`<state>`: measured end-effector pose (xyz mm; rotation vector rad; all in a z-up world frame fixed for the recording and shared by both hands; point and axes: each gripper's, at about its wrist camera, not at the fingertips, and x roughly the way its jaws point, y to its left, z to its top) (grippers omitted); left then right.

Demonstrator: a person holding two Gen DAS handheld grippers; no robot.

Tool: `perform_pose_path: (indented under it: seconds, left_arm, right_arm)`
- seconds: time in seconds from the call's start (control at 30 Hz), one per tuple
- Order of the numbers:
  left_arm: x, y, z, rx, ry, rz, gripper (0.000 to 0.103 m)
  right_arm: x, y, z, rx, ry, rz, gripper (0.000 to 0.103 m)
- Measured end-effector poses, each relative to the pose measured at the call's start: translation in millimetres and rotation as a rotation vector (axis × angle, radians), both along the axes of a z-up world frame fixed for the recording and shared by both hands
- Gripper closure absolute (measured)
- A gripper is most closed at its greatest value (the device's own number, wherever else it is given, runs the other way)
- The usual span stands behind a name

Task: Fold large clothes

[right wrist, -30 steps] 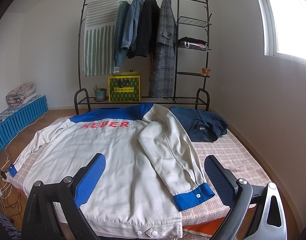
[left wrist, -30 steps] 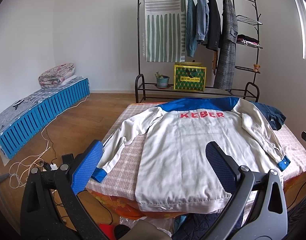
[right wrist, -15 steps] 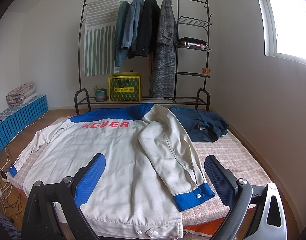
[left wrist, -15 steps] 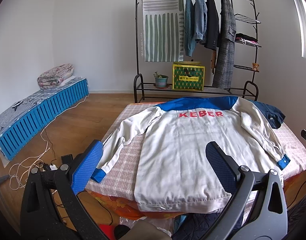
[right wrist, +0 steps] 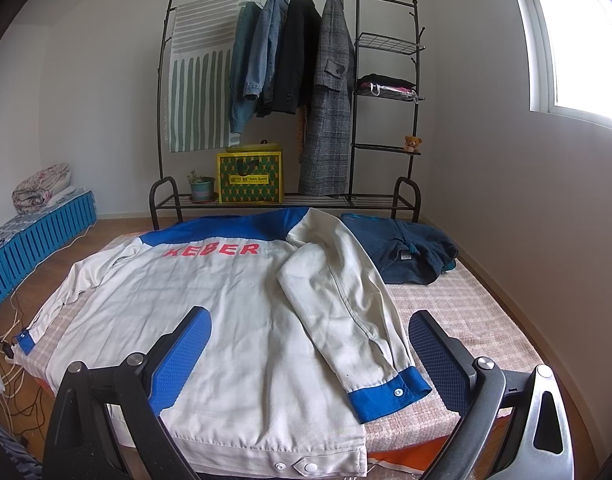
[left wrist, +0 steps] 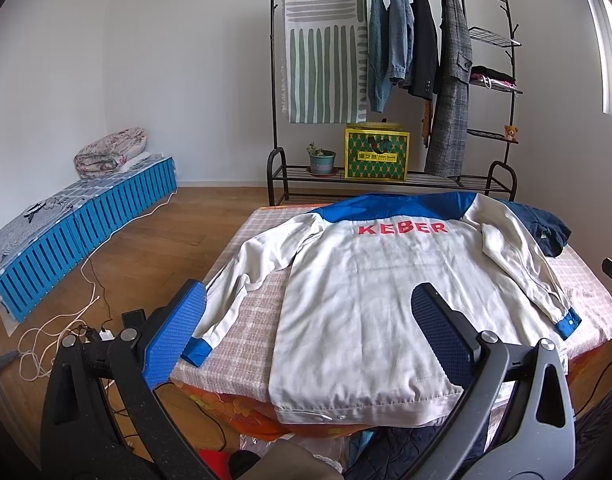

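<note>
A large white jacket [left wrist: 370, 300] [right wrist: 233, 320] with a blue yoke and red letters lies back-up and spread flat on the checked bed [left wrist: 241, 344] [right wrist: 466, 320]. Its left sleeve [left wrist: 233, 292] reaches toward the bed's left edge and ends in a blue cuff [left wrist: 197, 350]. Its right sleeve [right wrist: 346, 304] lies along the body, its blue cuff [right wrist: 390, 396] near the hem. My left gripper [left wrist: 306, 328] hovers open over the near hem, holding nothing. My right gripper [right wrist: 310, 352] is open above the hem, its right pad [right wrist: 434, 356] beside the right cuff.
A dark blue garment [right wrist: 406, 252] lies folded at the bed's far right. Behind the bed stands a black clothes rack [left wrist: 406, 80] with hanging coats, a yellow-green box [left wrist: 376, 156] and a plant pot. A blue slatted mattress [left wrist: 77, 232] and loose cables [left wrist: 57, 332] occupy the floor at left.
The left wrist view has shifted slightly, so the jacket sits a little lower and nearer. The right gripper and the jacket have not visibly moved.
</note>
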<state>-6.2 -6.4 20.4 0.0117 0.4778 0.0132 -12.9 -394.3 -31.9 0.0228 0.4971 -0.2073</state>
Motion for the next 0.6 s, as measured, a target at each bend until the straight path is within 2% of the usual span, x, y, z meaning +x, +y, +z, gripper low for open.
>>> perform_pose_path:
  seconds: [0.4, 0.6]
  left_arm:
    - [6, 8, 9, 0.012, 0.004, 0.012, 0.000]
    - [29, 34, -8, 0.009, 0.005, 0.029, 0.000]
  right_arm:
    - [13, 13, 0, -0.008, 0.004, 0.020, 0.003]
    - [23, 27, 4, 0.003, 0.001, 0.062, 0.002]
